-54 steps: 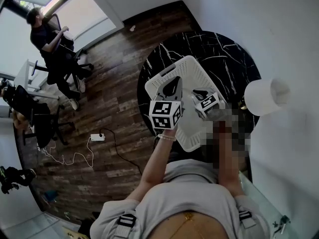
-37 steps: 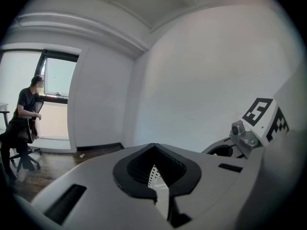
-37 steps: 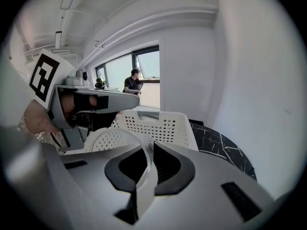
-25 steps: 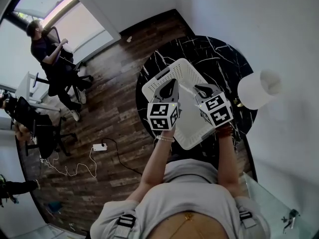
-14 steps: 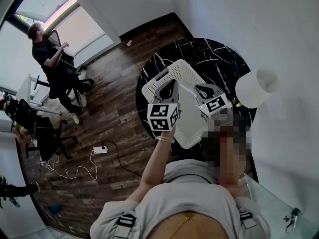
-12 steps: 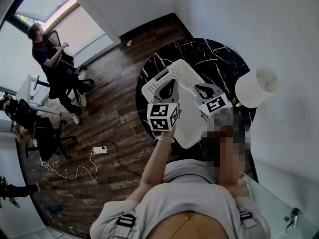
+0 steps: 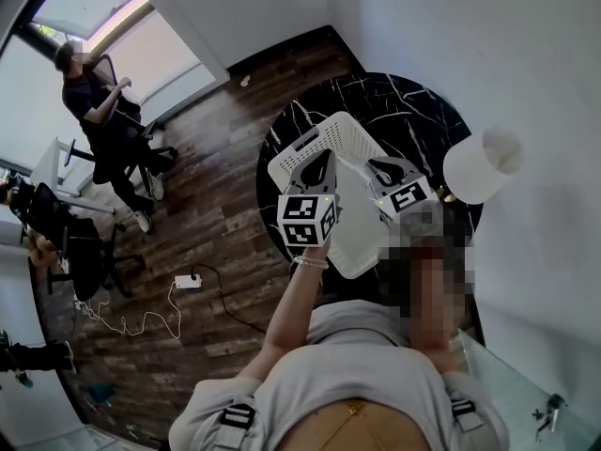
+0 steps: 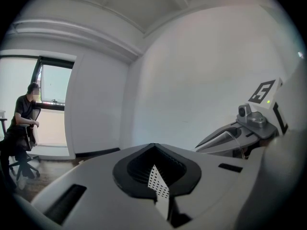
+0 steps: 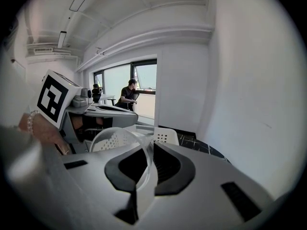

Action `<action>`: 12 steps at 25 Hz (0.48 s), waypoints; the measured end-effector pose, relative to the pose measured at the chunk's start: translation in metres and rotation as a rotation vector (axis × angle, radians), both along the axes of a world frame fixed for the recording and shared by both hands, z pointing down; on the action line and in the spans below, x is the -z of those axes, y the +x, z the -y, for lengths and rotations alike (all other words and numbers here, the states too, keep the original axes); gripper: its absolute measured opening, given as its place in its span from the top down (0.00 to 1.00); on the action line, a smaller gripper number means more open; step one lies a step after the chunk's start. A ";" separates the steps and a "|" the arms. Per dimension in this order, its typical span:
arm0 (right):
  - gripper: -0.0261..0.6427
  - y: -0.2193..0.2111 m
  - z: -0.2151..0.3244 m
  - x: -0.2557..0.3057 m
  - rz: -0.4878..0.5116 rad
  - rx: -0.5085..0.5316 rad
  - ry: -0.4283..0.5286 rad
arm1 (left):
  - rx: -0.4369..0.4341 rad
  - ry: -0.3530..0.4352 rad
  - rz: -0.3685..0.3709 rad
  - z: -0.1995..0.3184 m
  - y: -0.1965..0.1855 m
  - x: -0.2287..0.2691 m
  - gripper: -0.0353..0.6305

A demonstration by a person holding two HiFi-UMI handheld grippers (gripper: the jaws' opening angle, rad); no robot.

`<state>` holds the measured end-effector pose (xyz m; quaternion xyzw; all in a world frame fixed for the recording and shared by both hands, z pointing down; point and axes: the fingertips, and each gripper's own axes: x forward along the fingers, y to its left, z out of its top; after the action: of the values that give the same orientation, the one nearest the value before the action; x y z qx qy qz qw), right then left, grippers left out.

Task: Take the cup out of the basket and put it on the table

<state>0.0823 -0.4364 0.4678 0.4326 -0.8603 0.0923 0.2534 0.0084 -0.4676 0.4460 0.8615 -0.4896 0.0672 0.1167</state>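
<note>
A round black marble desk (image 7: 423,97) carries a white perforated plastic basket (image 7: 352,139). Both forearms reach forward over it, side by side. The left claw (image 7: 321,163) is clenched on the basket's thin perforated wall at its left side. The right claw (image 7: 379,169), tipped downward, grips the wall of a clear, thin-walled cup (image 9: 112,139), held over the basket. The cup's round rim shows left of the jaws, with the basket's holes visible through it.
</note>
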 end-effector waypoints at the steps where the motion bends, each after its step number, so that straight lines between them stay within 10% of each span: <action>1: 0.92 -0.001 0.000 0.000 0.001 0.001 -0.002 | 0.000 0.000 0.001 0.000 0.000 0.000 0.94; 12: 0.92 -0.003 0.001 -0.006 -0.007 0.015 -0.015 | 0.004 -0.006 0.007 0.001 -0.002 -0.002 0.94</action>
<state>0.0791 -0.4373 0.4738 0.4245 -0.8619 0.0953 0.2606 0.0066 -0.4689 0.4484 0.8598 -0.4917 0.0717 0.1178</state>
